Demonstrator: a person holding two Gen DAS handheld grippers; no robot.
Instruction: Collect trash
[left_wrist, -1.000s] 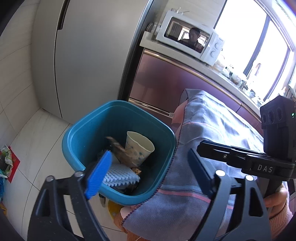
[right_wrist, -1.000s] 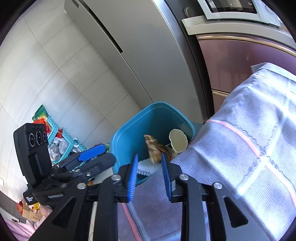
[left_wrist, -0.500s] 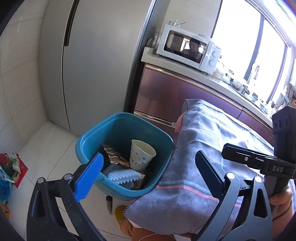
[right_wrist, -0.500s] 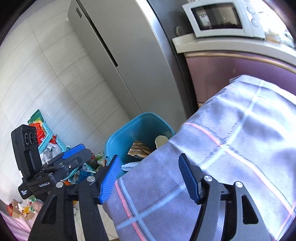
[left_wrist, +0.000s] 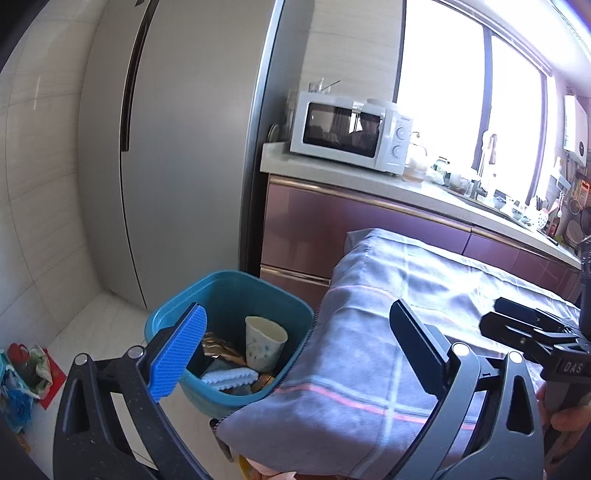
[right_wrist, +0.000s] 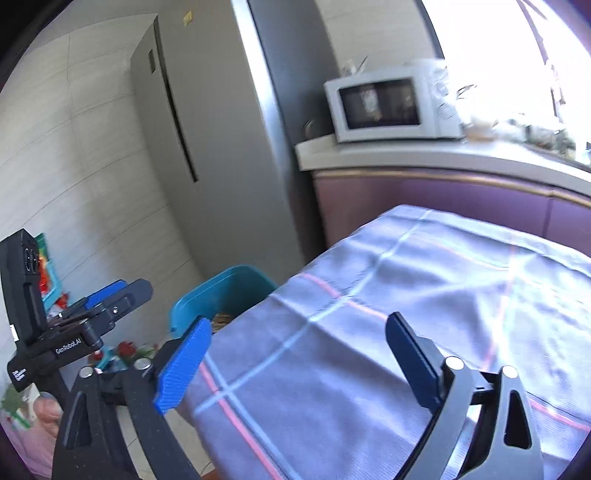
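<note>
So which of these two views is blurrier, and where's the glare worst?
Right wrist view: motion-smeared, microwave and counter soft, window blown out. Left wrist view: sharper, bin and paper cup crisp, window overexposed; fisheye bends the fridge.

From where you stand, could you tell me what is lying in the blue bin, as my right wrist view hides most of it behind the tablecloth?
Observer: A paper cup stands mouth up inside the blue bin.
Operator: Thank you. Is anything lying beside it?
Observer: A crumpled gold-brown wrapper lies just to the left of the cup, as the left wrist view shows it.
Operator: And at the near wall of the bin?
Observer: A pale ridged item lies there, below the cup in that view. I cannot tell what it is.
</note>
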